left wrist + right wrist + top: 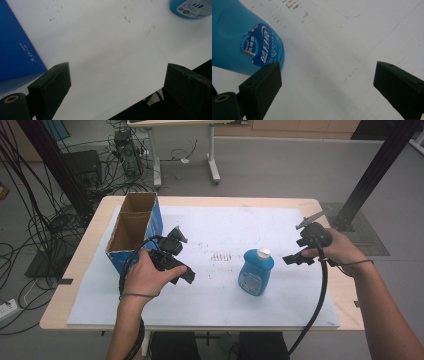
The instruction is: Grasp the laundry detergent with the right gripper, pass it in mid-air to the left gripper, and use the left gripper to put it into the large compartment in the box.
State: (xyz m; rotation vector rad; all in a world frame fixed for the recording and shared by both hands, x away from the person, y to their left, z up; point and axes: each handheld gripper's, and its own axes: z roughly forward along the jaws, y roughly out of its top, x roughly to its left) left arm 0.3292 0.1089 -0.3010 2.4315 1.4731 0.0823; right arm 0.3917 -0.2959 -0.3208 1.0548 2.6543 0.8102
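Blue bottle [256, 272] upright mid-sheet, at nine o'clock from right gripper [295, 259], near but apart. Right gripper jaws spread wide, nothing between; bottle edge beside one jaw in right gripper view [244, 42]. Left gripper [181, 272] jaws gaping too, empty, beside cardboard box [134, 231].

Bottle likely rigid plastic, smooth, slippery; weight depends on fill, unreadable. Best hold: across flat body below white cap [263, 253]. Box interior partly hidden. Label text too blurred.

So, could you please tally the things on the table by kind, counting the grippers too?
Blue bottle: 1
Cardboard box: 1
Grippers: 2, the left gripper and the right gripper
Total: 4
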